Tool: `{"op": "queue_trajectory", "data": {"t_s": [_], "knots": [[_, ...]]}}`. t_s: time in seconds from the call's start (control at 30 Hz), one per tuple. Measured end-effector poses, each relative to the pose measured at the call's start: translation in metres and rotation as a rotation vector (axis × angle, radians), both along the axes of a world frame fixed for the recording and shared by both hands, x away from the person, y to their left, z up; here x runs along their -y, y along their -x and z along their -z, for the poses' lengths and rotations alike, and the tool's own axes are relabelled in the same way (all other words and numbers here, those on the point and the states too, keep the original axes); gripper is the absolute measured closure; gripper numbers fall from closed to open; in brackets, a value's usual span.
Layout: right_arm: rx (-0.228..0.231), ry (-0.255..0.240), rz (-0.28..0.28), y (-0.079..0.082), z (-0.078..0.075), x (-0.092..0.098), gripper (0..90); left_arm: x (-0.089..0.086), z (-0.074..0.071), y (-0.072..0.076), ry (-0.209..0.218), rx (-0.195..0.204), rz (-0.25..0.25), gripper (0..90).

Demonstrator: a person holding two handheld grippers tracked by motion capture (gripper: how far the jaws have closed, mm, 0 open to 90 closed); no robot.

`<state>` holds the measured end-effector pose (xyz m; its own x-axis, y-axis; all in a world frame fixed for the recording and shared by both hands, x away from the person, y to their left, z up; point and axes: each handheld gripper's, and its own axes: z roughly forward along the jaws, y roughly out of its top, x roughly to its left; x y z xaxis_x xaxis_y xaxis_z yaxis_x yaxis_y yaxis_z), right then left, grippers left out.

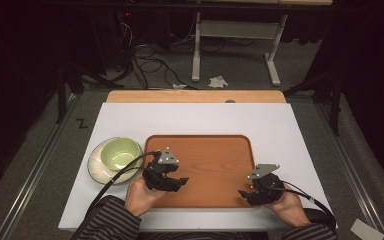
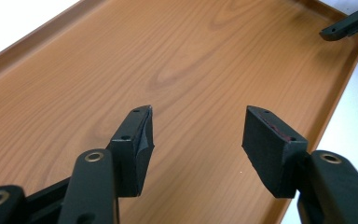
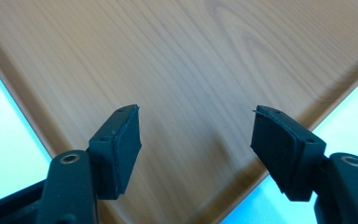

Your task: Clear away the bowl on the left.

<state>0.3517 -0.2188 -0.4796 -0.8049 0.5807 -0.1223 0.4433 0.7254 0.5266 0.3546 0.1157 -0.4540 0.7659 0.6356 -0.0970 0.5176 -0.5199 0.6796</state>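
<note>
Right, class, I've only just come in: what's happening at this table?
A person holds a two-jaw gripper in each hand over a brown wooden tray on a white table cover. The left gripper and right gripper are both open with nothing between their jaws, and point towards each other across the tray's near edge. A pale green bowl sits on a white plate left of the tray, untouched.

I see the tray (image 1: 215,165) lying in the middle of the table (image 1: 280,120), toward my near edge. Just left of it sits a plate (image 1: 96,167) with a bowl (image 1: 119,152) in it. My left gripper (image 1: 180,181) hangs over the tray's near left corner, and my right gripper (image 1: 244,193) over its near right corner, each pointing inward.
</note>
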Motion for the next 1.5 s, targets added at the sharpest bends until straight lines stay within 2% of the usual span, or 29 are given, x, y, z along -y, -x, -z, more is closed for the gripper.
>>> {"op": "queue_trajectory", "data": {"t_s": [1.13,1.5], "knots": [[-0.002,0.004,-0.006,0.0015,0.0012,-0.0010,34.4,0.0006,0.0020,-0.0012,-0.009,0.004,-0.008,40.3],[-0.004,0.004,-0.009,0.0016,0.0013,-0.0012,34.3,-0.0019,-0.0007,-0.0017,0.005,0.010,-0.014,39.9]]}}
